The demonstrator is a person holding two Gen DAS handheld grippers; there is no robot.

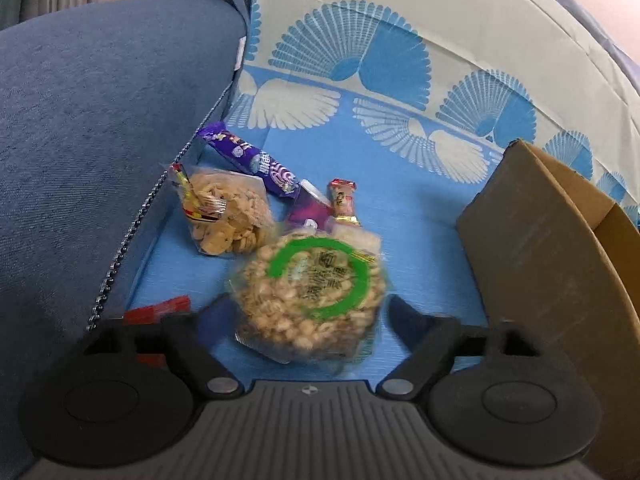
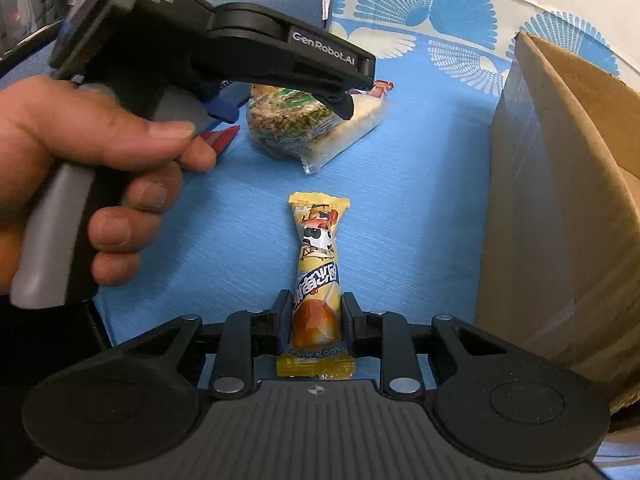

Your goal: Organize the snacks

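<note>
My right gripper is clamped on the yellow snack bar, long axis pointing away from me; the cardboard box sits just right of it. My left gripper is spread wide around the round nut pack. In the left view: six snacks, one box.

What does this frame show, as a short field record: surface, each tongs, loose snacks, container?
surface: blue patterned cloth
left tongs: open, around the round green-ring pack, not closed on it
right tongs: shut on yellow snack bar
loose snacks: purple roll, clear bag of crackers, small red-topped pack, red packet
container: cardboard box, at right, contents hidden
</note>
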